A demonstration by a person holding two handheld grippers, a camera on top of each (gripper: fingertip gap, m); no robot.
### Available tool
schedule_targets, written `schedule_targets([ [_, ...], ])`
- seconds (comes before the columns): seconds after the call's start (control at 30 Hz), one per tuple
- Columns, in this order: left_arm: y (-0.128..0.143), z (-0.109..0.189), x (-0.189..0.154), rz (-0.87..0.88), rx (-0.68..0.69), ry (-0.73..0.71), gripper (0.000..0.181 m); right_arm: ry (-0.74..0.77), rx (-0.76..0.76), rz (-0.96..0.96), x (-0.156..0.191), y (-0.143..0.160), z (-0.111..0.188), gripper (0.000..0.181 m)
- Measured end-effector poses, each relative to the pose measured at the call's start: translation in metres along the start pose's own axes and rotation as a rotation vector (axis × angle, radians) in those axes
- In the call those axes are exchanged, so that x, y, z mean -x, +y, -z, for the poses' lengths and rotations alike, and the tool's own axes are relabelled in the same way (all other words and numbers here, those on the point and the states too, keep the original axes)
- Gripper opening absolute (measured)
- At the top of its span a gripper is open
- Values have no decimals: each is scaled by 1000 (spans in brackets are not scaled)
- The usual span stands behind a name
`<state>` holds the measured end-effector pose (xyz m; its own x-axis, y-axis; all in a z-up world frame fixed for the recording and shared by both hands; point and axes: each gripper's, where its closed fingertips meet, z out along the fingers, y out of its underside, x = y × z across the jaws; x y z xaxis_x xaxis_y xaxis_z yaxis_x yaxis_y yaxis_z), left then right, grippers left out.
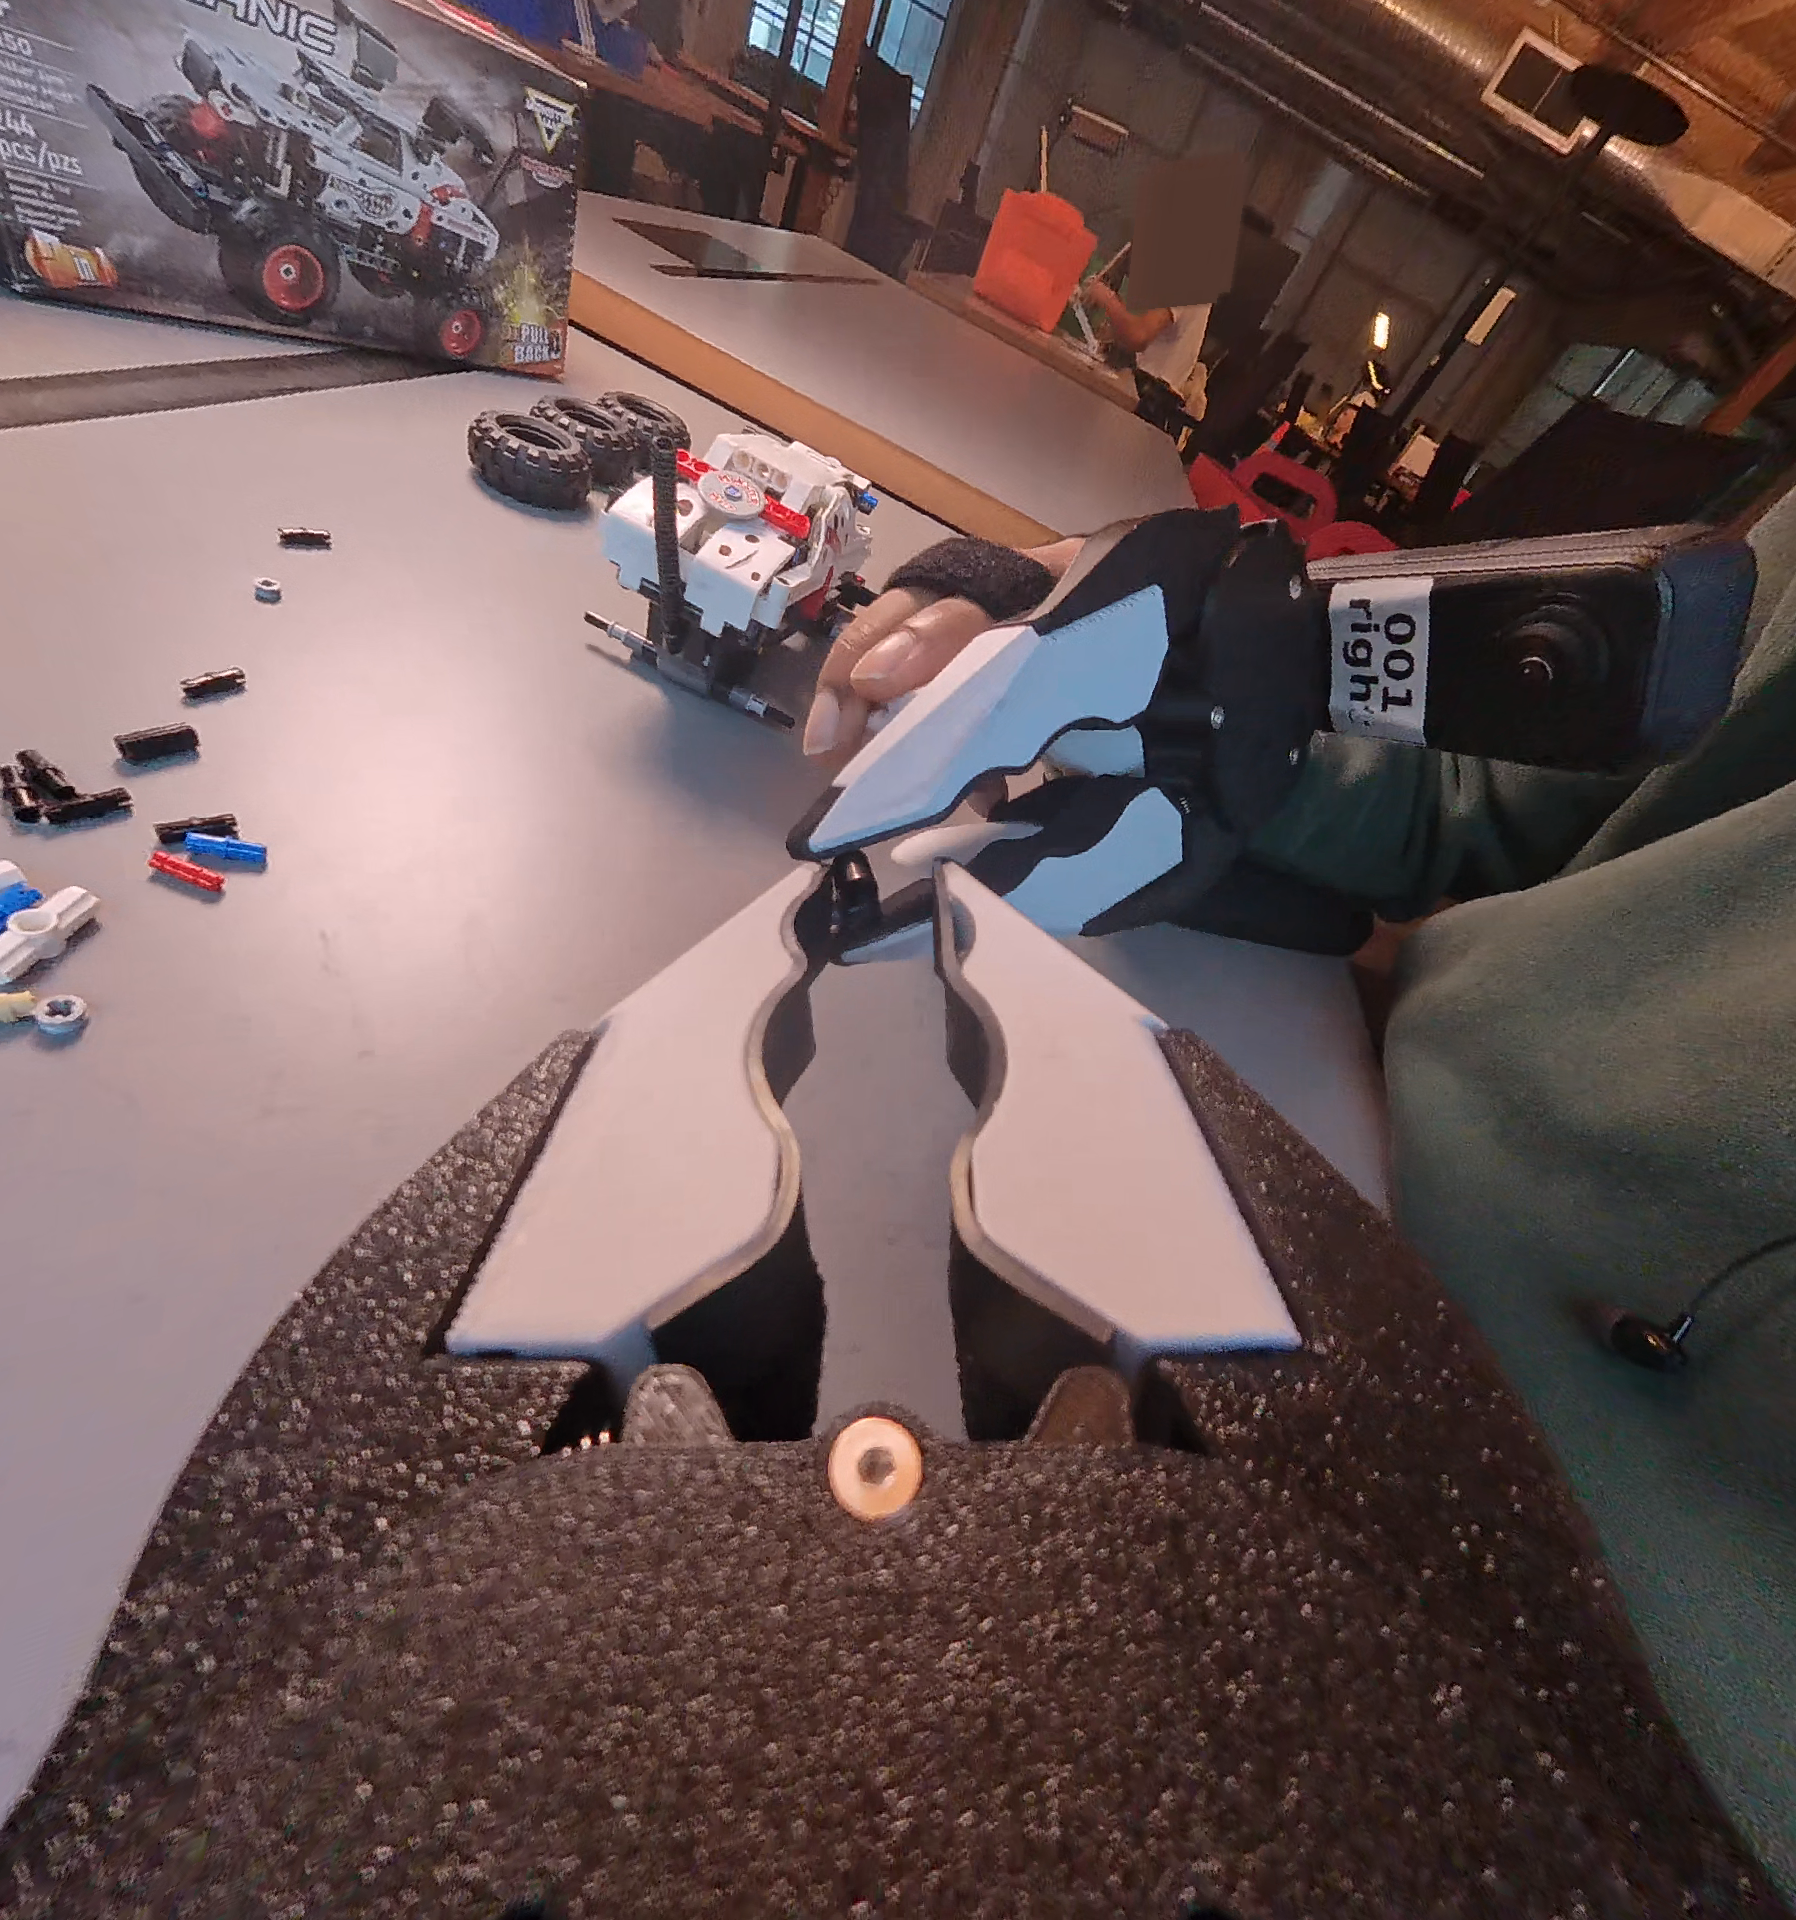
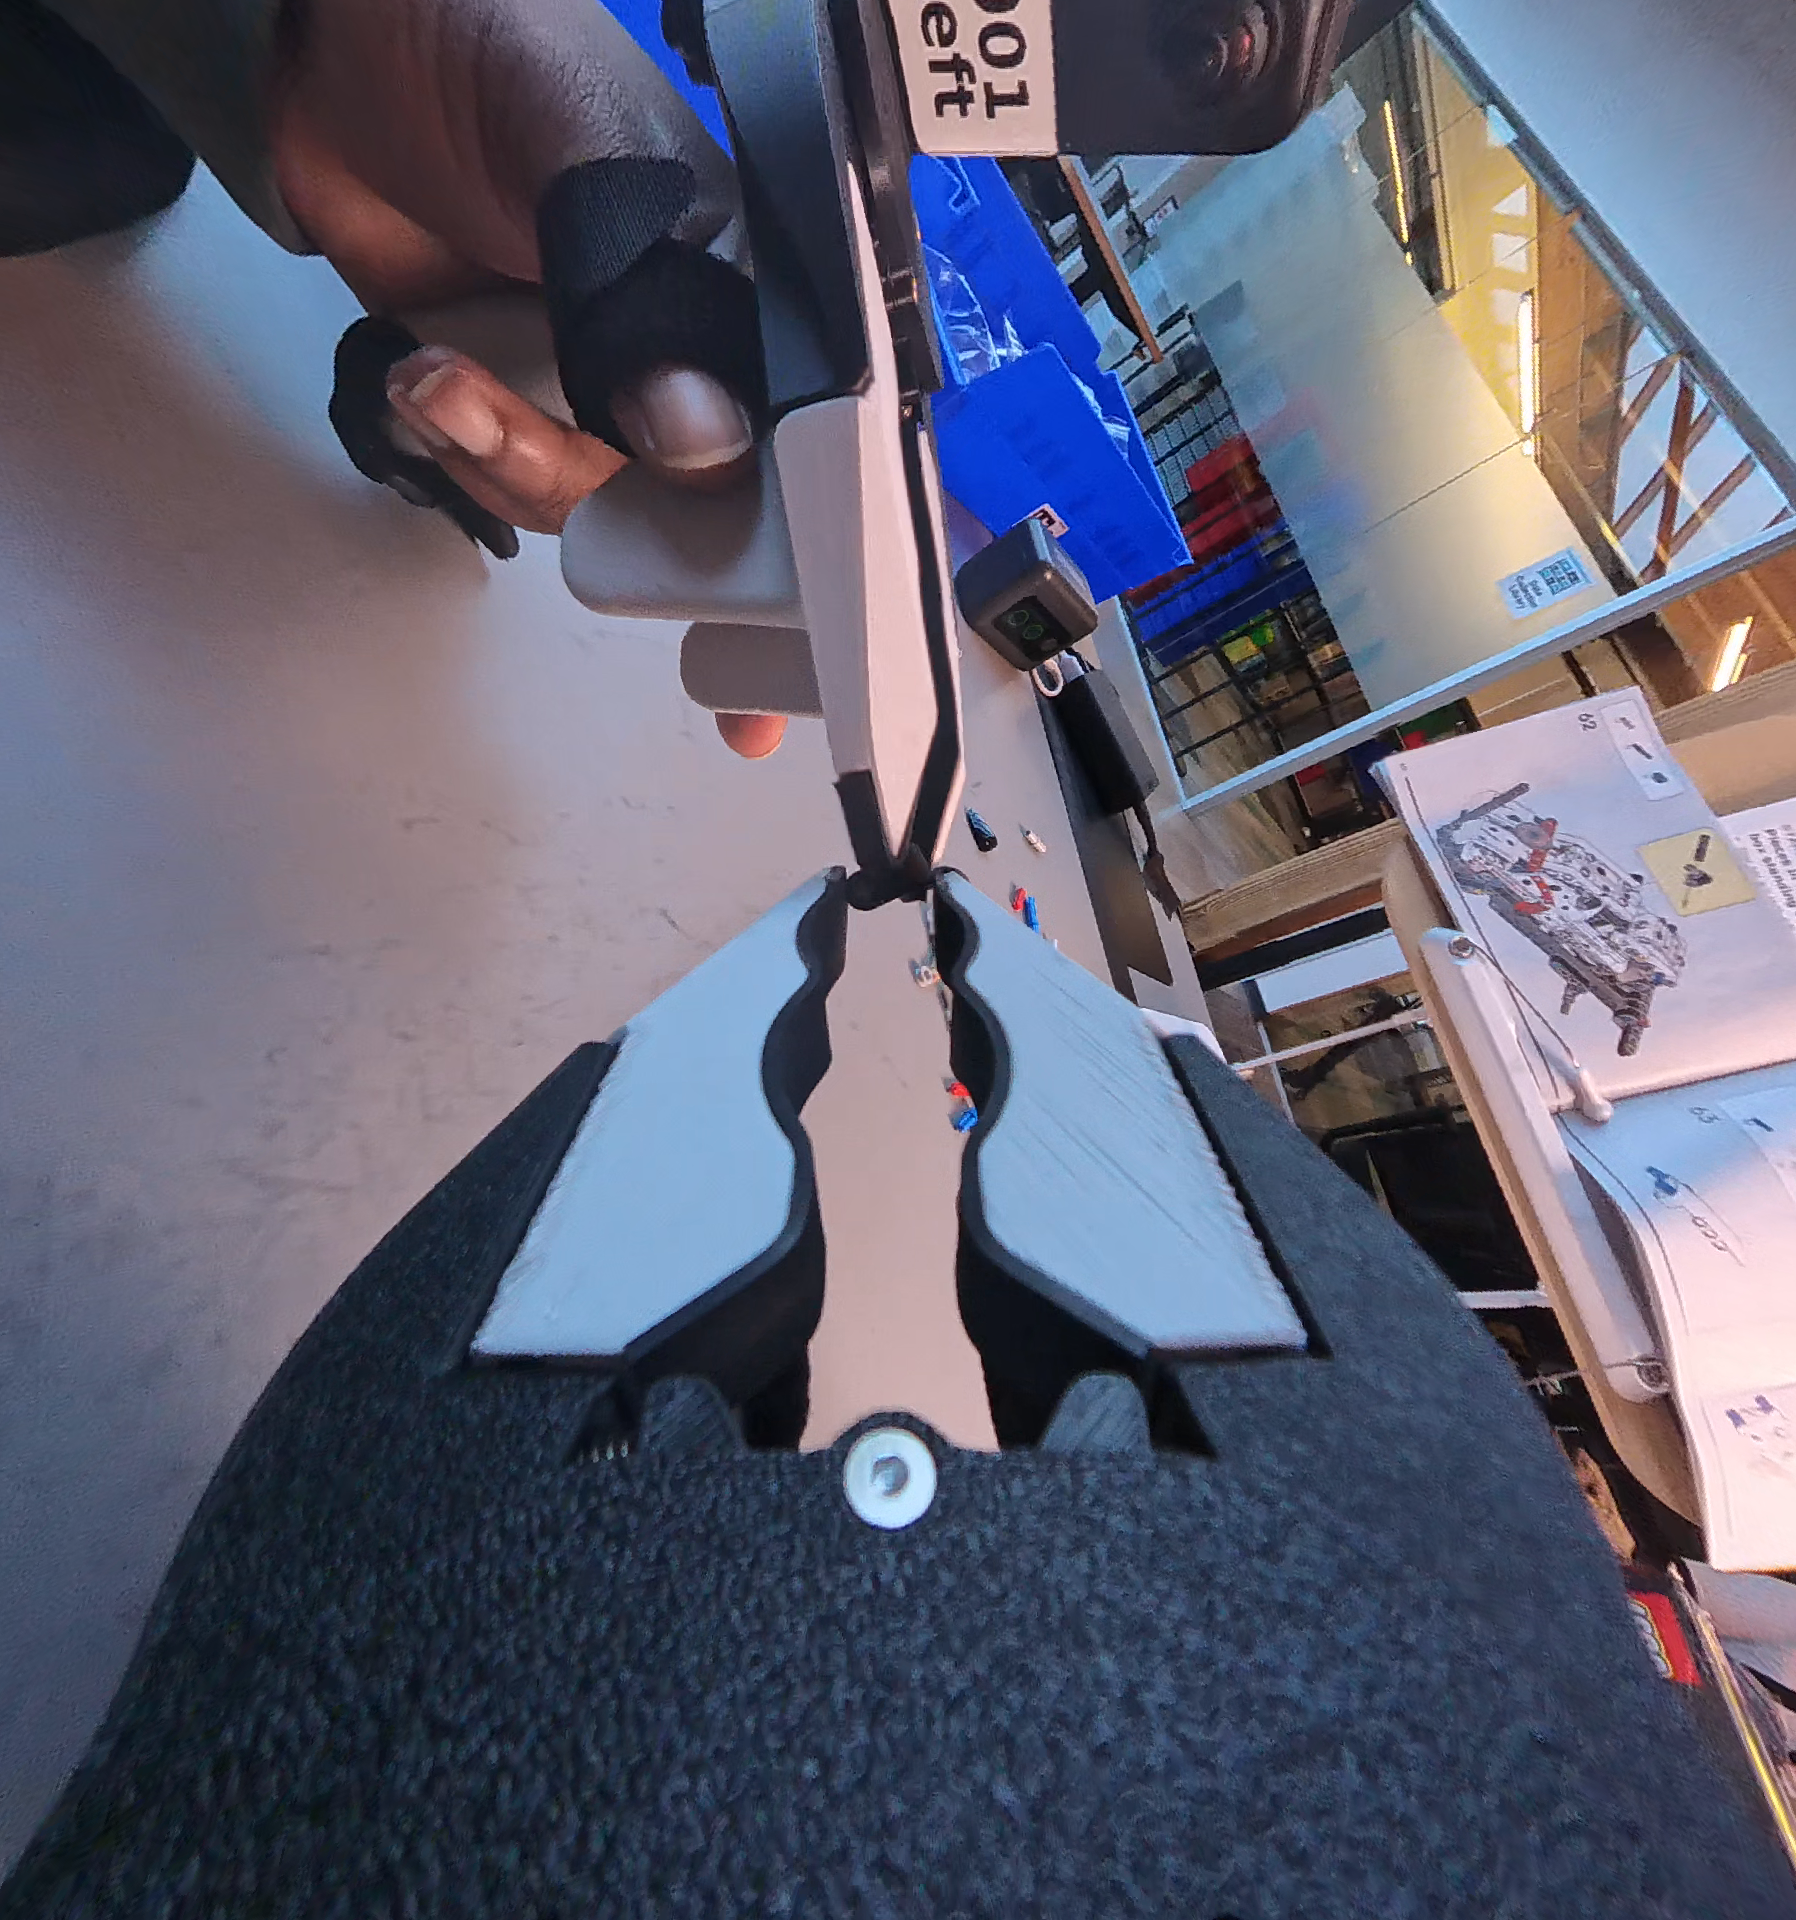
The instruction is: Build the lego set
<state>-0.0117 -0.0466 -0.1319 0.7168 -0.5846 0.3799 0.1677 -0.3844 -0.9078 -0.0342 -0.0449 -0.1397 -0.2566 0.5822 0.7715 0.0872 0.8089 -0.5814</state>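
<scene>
Just above centre of the left wrist view: left tool (image 1: 878, 894), narrowly parted, pinching a small black pin (image 1: 852, 891) at the tips. Meeting it tip to tip from the right, right tool (image 1: 873, 836), gap hidden there. Farther up, part-built white truck (image 1: 743, 545) on grey bench (image 1: 406, 1039); loose pieces (image 1: 187, 847) at left.

Print marks the box (image 1: 260, 177), claw labels (image 1: 1377, 665), and booklet (image 2: 1642, 904).
</scene>
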Motion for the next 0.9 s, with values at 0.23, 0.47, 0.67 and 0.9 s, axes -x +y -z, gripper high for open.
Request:
schedule_targets([
  [0.23, 4, -2, 4, -10, 26, -42, 8, 27, -15, 21, 2, -4, -2, 16],
  [0.47, 2, 0, 1, -31, 23, -22, 8, 9, -64, -34, 1, -9, 0, 16],
  [0.67, -9, 3, -5, 36, -51, 46, 7, 13, -126, -120, -6, -16, 4, 16],
  [0.9, -17, 6, -13, 82, -110, 115, 7, 24, -182, -164, -11, -24, 9, 15],
])
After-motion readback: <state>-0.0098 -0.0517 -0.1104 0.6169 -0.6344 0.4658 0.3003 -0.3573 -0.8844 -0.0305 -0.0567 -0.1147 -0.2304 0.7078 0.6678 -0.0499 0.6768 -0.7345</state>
